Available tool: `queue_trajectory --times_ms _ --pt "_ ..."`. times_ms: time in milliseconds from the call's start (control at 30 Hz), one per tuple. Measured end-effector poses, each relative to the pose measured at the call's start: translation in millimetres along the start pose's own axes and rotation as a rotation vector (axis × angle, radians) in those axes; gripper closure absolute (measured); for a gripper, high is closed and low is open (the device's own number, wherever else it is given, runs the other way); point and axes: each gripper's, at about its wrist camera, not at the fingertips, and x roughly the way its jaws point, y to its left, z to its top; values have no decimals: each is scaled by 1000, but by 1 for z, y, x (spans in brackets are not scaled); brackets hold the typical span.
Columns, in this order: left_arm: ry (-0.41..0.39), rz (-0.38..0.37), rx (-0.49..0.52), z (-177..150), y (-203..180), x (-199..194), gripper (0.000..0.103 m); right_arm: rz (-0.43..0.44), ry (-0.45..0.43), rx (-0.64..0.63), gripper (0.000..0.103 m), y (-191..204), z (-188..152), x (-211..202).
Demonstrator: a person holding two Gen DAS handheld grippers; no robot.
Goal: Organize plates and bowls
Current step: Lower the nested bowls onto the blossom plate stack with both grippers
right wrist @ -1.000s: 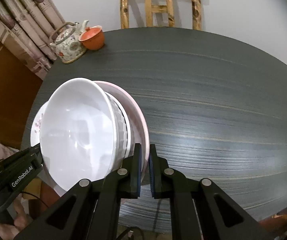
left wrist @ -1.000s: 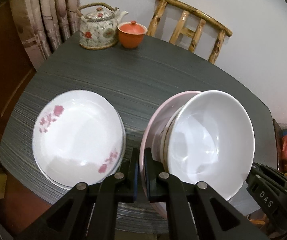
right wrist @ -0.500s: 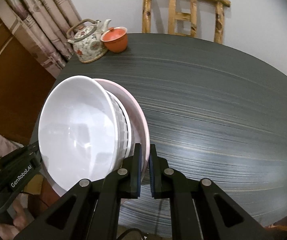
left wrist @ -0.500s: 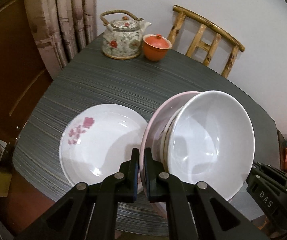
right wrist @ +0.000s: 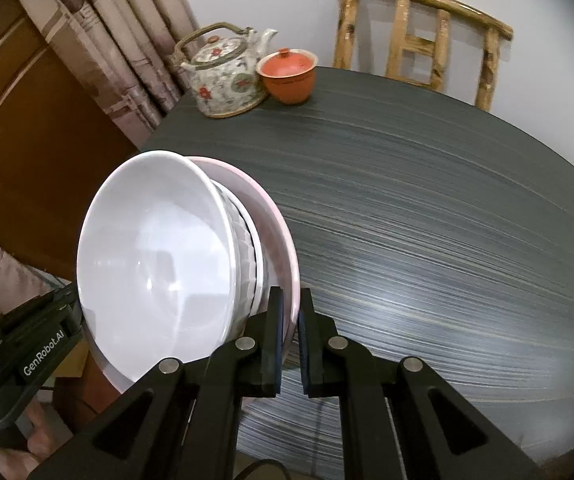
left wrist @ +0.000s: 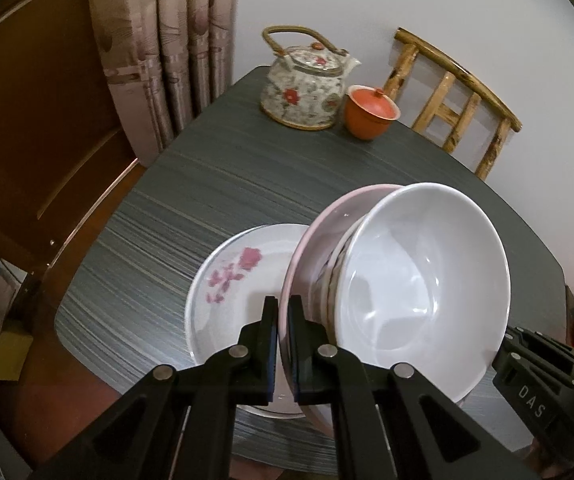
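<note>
**Stack of bowls on a pink plate held above the bench by both tongs**

The left tongs (left wrist: 283, 344) are closed on the rim of the pink plate (left wrist: 307, 248), their blue-edged pads pinching its near edge with only the thin rim between them. The right tongs (right wrist: 290, 336) are clamped on the opposite edge of the same pink plate (right wrist: 275, 232), so the plate is gripped from both sides.

The plate carries a stack of bowls. A large white bowl (left wrist: 419, 292) sits on top, its hollow open toward the left wrist camera; the same white bowl (right wrist: 155, 252) fills the left half of the right wrist view. Under it the edge of a ribbed bowl (right wrist: 247, 248) shows between the white bowl and the plate. How many bowls lie in the stack cannot be told.

A white plate with pink flowers (left wrist: 231, 280) lies flat on the dark striped bench (left wrist: 207, 184), near its front corner. In the left wrist view the held stack overlaps this plate's right side; whether the two touch cannot be told.

At the far side of the bench stand a floral teapot (left wrist: 307, 88) with a woven handle and, just beside it, an orange lidded cup (left wrist: 371, 112). A bamboo chair (right wrist: 423, 36) stands behind the bench against the pale wall, and a patterned curtain (left wrist: 175, 48) hangs to the left.
</note>
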Motion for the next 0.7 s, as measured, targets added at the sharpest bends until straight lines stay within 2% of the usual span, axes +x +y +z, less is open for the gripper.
queue_trajectory --times_ms 433,700 --pt "23 34 -23 0 33 9 100 18 47 -30 94 32 4 24" --pt "46 27 -34 0 46 19 100 17 84 -27 94 40 1 39"
